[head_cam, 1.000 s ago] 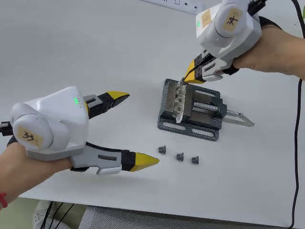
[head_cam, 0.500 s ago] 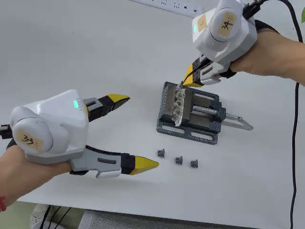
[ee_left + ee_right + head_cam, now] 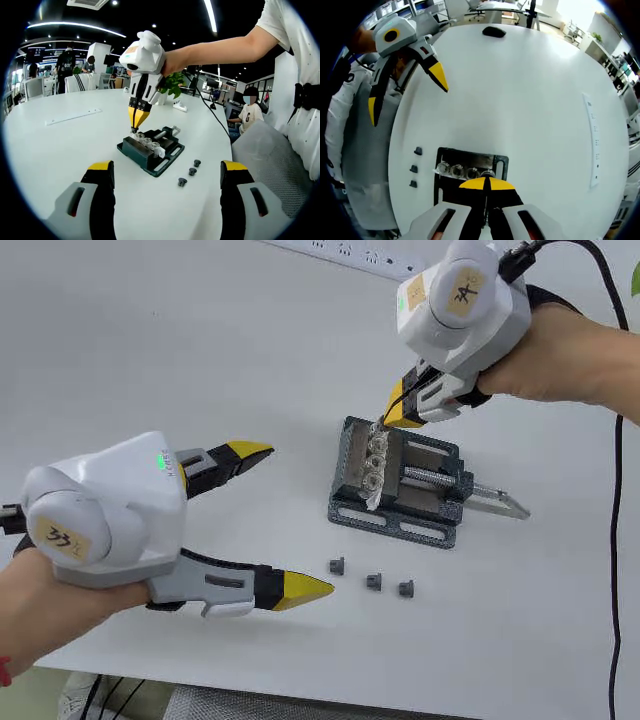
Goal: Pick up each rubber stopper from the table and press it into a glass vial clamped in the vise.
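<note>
Right gripper (image 3: 398, 416) is down over the vise (image 3: 392, 519), its yellow tips pressed tight together, no gap between them in the right gripper view. The tips sit right at the mouth of the end vial, at the end of the row farthest from the loose stoppers. Whether a stopper is pinched between those tips, I can't tell: they hide the spot.

The vials (image 3: 374, 456) stand upright in one row, clamped in the vise, clear glass against the dark metal. The vise's screw handle sticks out on the side away from the left gripper.

Three stoppers (image 3: 374, 581) lie on the white table (image 3: 200, 340), small and dark, in a short line just beside the vise on its near side. They are apart from one another and touch nothing.

Left gripper (image 3: 276, 519) hovers well to the left of the vise, above the table, jaws spread wide and holding nothing. In the left gripper view its two yellow tips frame the vise and the stoppers between them.

A black cable (image 3: 620, 540) trails over the table on the vise's right, well apart from it.
</note>
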Motion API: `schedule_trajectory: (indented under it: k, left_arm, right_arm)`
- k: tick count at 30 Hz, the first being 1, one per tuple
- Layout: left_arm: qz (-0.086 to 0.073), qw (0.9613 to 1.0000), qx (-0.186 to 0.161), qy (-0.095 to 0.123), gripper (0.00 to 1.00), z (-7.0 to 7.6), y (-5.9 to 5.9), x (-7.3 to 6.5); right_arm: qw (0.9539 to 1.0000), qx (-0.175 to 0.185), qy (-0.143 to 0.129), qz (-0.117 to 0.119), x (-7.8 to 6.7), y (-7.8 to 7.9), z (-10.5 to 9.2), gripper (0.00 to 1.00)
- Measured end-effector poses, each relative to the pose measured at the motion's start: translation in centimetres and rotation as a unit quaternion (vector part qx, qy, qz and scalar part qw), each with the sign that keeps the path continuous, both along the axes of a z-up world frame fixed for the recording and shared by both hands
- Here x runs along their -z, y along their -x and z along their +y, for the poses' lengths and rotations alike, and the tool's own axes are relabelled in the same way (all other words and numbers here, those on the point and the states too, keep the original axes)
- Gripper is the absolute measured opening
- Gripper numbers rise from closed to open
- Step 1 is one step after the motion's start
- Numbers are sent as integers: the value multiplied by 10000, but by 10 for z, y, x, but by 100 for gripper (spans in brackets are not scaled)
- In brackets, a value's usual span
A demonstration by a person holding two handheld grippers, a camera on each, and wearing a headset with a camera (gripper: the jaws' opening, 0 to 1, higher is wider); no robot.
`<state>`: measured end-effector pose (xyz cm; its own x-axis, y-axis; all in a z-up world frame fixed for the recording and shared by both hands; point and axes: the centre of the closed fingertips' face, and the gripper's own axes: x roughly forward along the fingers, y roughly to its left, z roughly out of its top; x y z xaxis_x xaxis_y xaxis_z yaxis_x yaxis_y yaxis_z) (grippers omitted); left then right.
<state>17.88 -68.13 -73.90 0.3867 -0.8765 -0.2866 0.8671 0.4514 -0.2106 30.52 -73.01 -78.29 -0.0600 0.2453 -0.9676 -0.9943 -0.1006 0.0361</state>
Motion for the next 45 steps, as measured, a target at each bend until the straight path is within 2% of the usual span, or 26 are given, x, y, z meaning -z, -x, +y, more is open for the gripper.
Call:
schedule_trajectory:
  k: [27,34,45]
  left_arm:
    - [1,10000,-1,16,86,1,-4,2]
    - [-17,10000,-4,38,85,0,-6,1]
    - [-44,10000,5,38,85,-2,-5,-2]
  right_arm:
    - [9997,30,220,33,2,-4,0,0]
    - [9996,-39,276,3,4,-5,-1,0]
    - [9996,57,278,46,4,-5,0,0]
